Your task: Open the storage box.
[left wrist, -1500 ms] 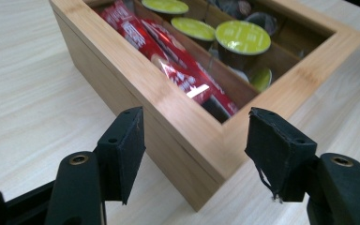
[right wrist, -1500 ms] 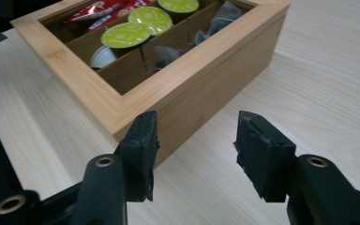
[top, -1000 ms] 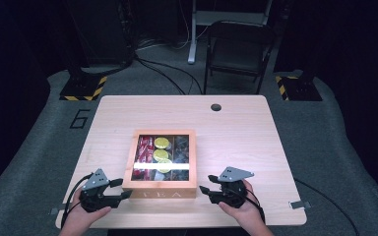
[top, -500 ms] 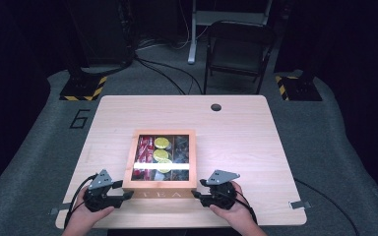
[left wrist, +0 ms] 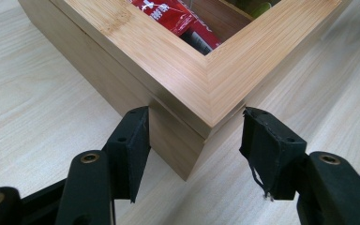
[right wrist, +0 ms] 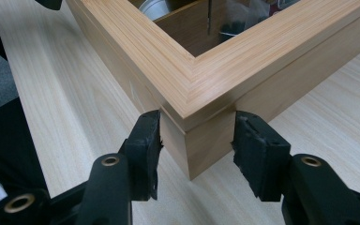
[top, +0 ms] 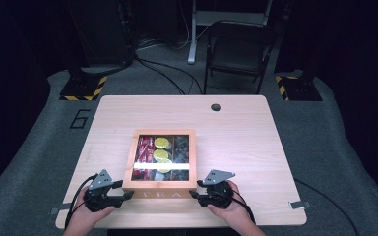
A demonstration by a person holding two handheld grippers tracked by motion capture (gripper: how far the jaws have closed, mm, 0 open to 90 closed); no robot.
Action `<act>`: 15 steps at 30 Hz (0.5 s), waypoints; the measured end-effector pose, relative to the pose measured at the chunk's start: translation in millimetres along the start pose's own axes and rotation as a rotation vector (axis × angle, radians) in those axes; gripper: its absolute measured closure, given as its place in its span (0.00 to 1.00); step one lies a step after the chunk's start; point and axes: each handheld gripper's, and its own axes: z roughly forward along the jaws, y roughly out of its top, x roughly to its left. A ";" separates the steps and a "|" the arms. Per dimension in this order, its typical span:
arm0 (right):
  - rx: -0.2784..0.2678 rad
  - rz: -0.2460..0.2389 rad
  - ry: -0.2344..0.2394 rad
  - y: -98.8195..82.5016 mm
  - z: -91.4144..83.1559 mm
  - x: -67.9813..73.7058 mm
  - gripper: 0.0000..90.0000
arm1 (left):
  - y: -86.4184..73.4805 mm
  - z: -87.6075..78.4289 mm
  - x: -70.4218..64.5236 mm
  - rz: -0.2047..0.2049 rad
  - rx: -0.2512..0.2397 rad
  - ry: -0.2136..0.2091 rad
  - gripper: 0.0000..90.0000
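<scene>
A wooden tea box (top: pixel 162 193) with a windowed lid sits near the table's front centre. Through the lid I see red packets (top: pixel 145 147), yellow-green rounds (top: pixel 161 142) and dark packets (top: pixel 181 147). My left gripper (top: pixel 127 195) stands open at the box's near left corner. In the left gripper view the gripper (left wrist: pixel 194 136) straddles that corner (left wrist: pixel 206 89), its left pad right against the wall. My right gripper (top: pixel 193 193) is open at the near right corner. The right gripper view shows the gripper (right wrist: pixel 197 136) astride the box corner (right wrist: pixel 192 89).
The light wooden table (top: pixel 236 137) has a cable hole (top: pixel 216 106) at its far edge. A dark folding chair (top: pixel 238 49) stands behind it. Yellow-and-black striped bases (top: pixel 83 88) and cables lie on the grey floor.
Both grippers have slid inward to the box's near corners. The right one moved left more than the left one moved right. The box has not moved.
</scene>
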 end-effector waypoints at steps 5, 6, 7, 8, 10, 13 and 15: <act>0.001 -0.003 -0.001 0.3 -0.1 -0.2 0.57 | 0.1 0.8 0.1 -0.014 -0.002 -0.005 0.46; 0.003 -0.004 0.001 0.4 -0.1 -0.3 0.57 | -0.2 2.1 0.6 -0.019 -0.011 -0.005 0.45; 0.001 -0.001 0.001 0.4 0.1 -0.2 0.57 | -0.2 2.1 0.6 -0.019 -0.011 -0.005 0.45; 0.000 -0.006 0.003 0.4 0.2 -0.9 0.57 | 0.0 2.3 0.8 -0.022 -0.009 -0.006 0.44; 0.006 0.004 0.005 0.1 0.4 -0.5 0.57 | 0.4 2.4 0.5 -0.027 -0.001 -0.008 0.43; 0.008 0.004 0.003 0.2 0.4 -0.1 0.57 | 0.7 3.5 0.2 -0.021 -0.002 -0.001 0.42; 0.010 0.002 0.003 0.3 0.3 0.0 0.57 | 0.7 3.6 0.0 -0.021 -0.004 0.002 0.42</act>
